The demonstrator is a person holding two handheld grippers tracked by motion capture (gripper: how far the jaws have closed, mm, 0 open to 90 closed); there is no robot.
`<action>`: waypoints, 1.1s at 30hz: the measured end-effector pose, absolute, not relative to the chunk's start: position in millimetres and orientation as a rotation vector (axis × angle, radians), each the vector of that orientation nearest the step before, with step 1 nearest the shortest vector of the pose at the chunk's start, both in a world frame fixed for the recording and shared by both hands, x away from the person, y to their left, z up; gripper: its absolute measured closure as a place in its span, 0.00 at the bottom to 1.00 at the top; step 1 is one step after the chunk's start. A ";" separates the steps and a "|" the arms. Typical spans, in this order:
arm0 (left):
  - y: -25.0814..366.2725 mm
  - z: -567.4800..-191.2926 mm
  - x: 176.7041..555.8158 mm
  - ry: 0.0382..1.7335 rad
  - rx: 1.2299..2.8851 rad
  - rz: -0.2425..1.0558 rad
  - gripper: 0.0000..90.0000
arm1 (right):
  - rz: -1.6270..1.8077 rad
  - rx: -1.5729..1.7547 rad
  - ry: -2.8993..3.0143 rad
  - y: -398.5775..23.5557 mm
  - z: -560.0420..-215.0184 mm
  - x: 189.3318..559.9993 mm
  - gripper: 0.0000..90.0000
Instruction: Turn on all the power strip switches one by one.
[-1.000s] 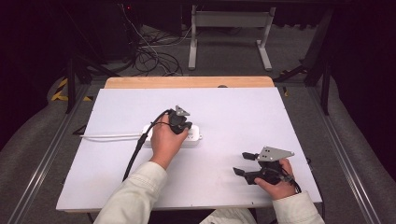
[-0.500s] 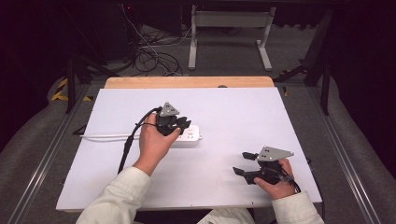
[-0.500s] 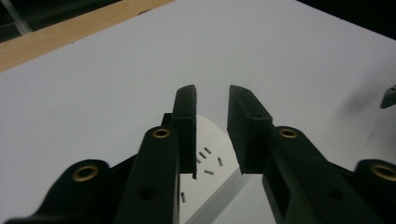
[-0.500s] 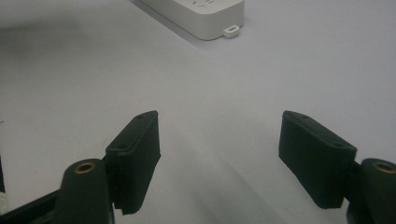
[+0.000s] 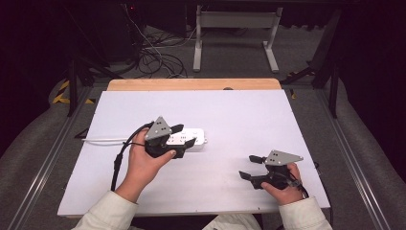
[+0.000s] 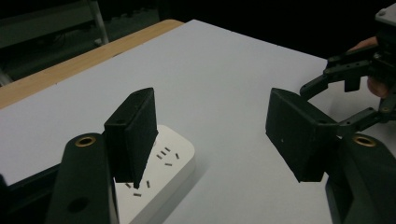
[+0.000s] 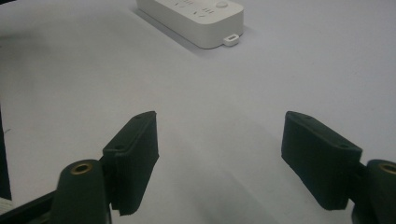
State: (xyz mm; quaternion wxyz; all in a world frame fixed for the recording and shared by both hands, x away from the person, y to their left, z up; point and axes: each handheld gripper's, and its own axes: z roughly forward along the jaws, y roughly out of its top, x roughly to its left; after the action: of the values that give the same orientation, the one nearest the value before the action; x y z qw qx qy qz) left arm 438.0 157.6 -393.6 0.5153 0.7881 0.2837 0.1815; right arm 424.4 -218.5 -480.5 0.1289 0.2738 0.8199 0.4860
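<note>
Left gripper: The left gripper (image 5: 184, 135) has just been opening its jaws, and now they stand wide apart. Nothing is between them. It has let go.

What changed: 1 second ago the left gripper was pressed down on the power strip (image 5: 195, 137) with its jaws closed. Now it has lifted off and pulled back toward the person, and it hangs a little above the strip's near end.

Power strip: The white power strip lies flat on the white surface (image 5: 230, 115), left of the middle. Its white cord (image 5: 103, 140) runs off to the left. In the left gripper view the strip (image 6: 161, 163) sits just under the left jaw, not touched by it. It lies in the same place as 1 second ago.

Right gripper: The right gripper (image 5: 249, 166) rests near the front right of the surface, well apart from the strip. Its jaws are spread wide too and hold nothing. It has not moved. In the right gripper view the strip (image 7: 194, 16) lies far ahead.

What it means: I think the press on the strip, maybe on its button, is done, and the left hand is backing off. Both of the 2 grippers are free now for the next move.

Watch out: The black cable (image 5: 119, 155) from the left gripper trails close to the white cord.
</note>
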 end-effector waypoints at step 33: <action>277.4 -462.4 386.9 0.724 1.897 0.495 0.30 | 1.482 0.740 2.349 -218.4 -476.1 420.3 0.29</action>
State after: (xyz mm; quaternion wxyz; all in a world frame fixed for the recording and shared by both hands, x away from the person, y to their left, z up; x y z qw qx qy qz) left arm 386.9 277.4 -462.4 0.5020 0.7851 0.2995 0.2047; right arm 420.3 -218.4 -476.1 0.1333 0.2551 0.8099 0.5111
